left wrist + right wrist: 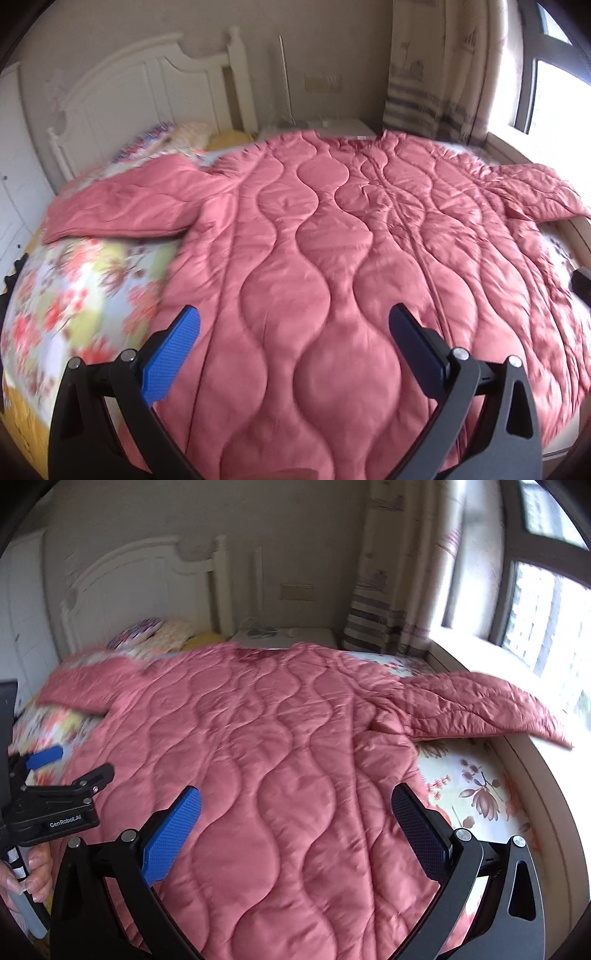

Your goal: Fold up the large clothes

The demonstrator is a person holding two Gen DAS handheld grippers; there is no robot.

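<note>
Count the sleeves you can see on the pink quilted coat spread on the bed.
2. The left sleeve lies out toward the headboard side over the floral sheet; the right sleeve stretches toward the window side of the coat.

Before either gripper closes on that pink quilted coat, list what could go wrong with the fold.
1. The quilted coat looks puffy and slick; a thin pinch by the open right gripper may slip.
2. The right sleeve reaches toward the window ledge, so dragging it could pull it off the bed.
3. The left gripper hovers open over the body panel, not an edge; grabbing there might bunch the padding.
</note>
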